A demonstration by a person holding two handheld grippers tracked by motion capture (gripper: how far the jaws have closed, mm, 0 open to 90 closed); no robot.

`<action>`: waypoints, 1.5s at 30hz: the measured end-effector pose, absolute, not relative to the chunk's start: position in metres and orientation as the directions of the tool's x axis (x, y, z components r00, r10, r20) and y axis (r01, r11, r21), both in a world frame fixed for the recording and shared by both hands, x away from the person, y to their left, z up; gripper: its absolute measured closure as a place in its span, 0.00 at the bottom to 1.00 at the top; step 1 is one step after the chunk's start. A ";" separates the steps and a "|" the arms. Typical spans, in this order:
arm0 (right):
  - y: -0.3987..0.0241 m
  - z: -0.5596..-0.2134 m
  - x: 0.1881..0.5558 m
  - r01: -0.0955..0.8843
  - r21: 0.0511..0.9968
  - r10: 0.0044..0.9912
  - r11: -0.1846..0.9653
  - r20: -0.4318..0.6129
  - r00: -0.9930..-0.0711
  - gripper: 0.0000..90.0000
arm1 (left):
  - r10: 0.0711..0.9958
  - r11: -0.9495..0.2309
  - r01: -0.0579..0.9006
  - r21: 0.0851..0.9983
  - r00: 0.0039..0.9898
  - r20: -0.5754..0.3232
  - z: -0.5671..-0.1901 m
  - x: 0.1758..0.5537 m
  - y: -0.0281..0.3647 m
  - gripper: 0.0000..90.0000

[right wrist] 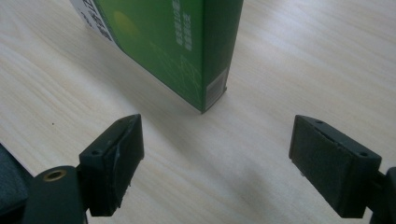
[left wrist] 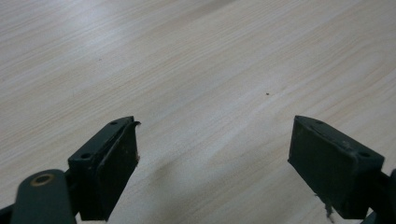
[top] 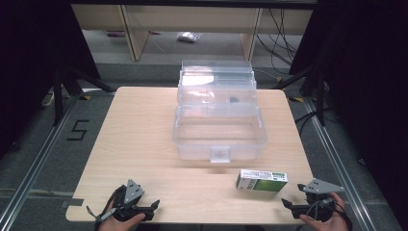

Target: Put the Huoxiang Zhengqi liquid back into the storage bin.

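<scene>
A light wooden tabletop (top: 144, 134) is seen from above, with a person's hands at its near edge, each holding a pair of tongs. The right tongs (top: 288, 204) rest at the near right corner with jaws spread wide and nothing between them. Just to their left, near but not touching, lies a green and white carton (top: 262, 180), long side down. In the right gripper view, one corner of the carton (right wrist: 177, 46) points toward the gap between the jaws. The left tongs (top: 155, 206) sit at the near left, also wide and empty, over bare wood. Beyond the carton, in the middle of the tabletop, stands a clear plastic storage box (top: 219, 139) with its lid tipped back.

The likely step is picking up the carton. To do it well, the right tongs should turn to face a flat side, not the corner, then close across the narrow faces.
</scene>
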State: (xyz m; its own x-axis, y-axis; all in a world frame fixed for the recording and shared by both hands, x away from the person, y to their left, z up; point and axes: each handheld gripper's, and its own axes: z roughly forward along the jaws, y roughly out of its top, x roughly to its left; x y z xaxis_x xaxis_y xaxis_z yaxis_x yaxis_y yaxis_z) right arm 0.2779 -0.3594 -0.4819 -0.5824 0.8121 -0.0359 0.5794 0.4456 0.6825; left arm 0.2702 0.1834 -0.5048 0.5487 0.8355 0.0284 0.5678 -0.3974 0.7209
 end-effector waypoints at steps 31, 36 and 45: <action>-0.322 -0.419 0.311 0.485 0.564 0.661 0.668 -0.151 -0.735 0.22 | 0.818 -0.431 0.556 0.711 0.574 0.047 -0.505 0.271 0.184 0.17; -0.313 -0.408 0.318 0.465 0.543 0.633 0.699 -0.165 -0.757 0.22 | 0.815 -0.436 0.555 0.708 0.578 0.049 -0.504 0.271 0.185 0.17; -0.288 -0.395 0.329 0.421 0.478 0.558 0.771 -0.189 -0.808 0.23 | 0.816 -0.433 0.560 0.707 0.577 0.042 -0.504 0.270 0.185 0.17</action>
State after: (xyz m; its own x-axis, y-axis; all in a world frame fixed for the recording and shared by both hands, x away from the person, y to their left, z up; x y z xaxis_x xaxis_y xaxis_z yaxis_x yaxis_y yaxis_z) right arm 0.3285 -0.2883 -0.3954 -0.8081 0.5581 -0.1886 0.4209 0.7710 0.4780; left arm 0.2704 0.1848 -0.5041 0.5770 0.8156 0.0425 0.5595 -0.4326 0.7069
